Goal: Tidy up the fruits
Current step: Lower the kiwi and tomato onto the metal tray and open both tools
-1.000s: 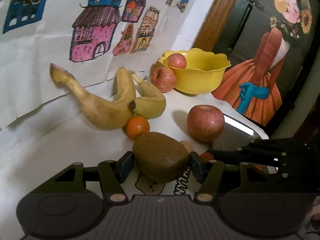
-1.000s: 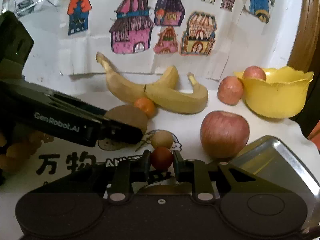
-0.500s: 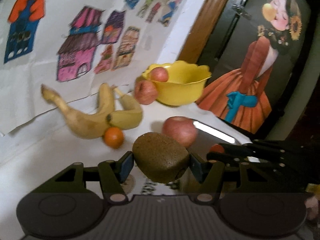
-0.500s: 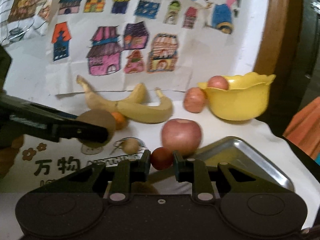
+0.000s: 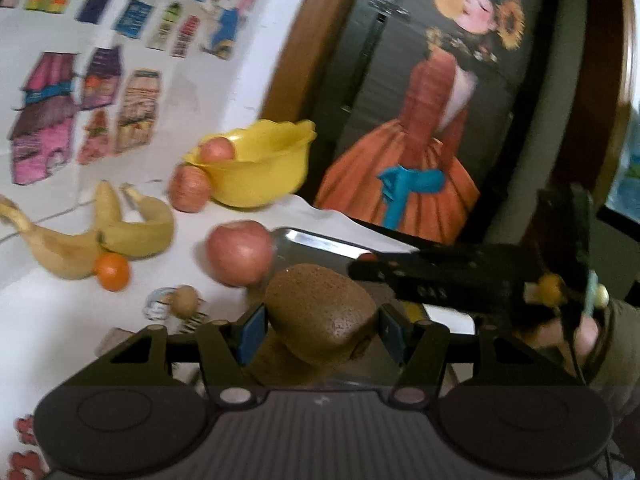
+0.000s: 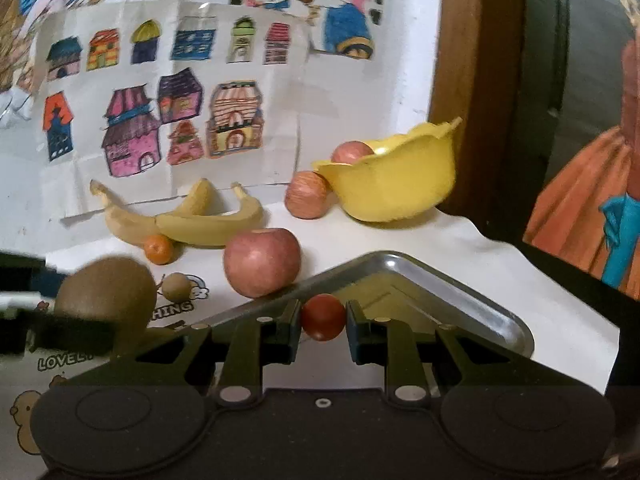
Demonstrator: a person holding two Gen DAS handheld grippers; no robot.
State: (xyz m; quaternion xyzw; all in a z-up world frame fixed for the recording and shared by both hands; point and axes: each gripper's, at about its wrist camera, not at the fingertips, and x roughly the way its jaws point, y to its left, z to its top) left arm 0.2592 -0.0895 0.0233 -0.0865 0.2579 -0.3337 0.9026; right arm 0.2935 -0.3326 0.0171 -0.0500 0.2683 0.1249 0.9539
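Left tool (image 5: 322,326): clamped on a brown kiwi (image 5: 320,312), blue pads pressing both of its sides; the fruit hangs in the air at the near-left edge of the tray.
Right tool (image 6: 323,320): narrow, gripping a small red fruit (image 6: 323,317) between its pads, held just over the near corner of the tray.
Right tool in the left view (image 5: 440,276): a dark bar reaching in from the right, a person's hand (image 5: 576,328) behind it; the red fruit shows only as a sliver at its tip.
Metal tray (image 6: 472,292): on the white worktop (image 6: 460,240), its corner pointing toward the wall.
Large apple (image 6: 262,262): on the worktop, touching the tray's left rim.
Small brown fruit (image 6: 177,287): on the printed mat, left of the large apple and apart from it.
Small orange (image 6: 159,249): just beside the bananas, at their front.
Bananas (image 6: 192,218): two, lying crossed near the wall, beneath the paper with drawn houses (image 6: 160,120).
Yellow bowl (image 6: 396,184): at the back right of the worktop, one apple (image 6: 352,153) showing above its rim.
Second apple (image 6: 306,200): outside the bowl, resting against its left wall.
Kiwi in the right view (image 6: 106,294): blurred, at the left, carried by the left tool.
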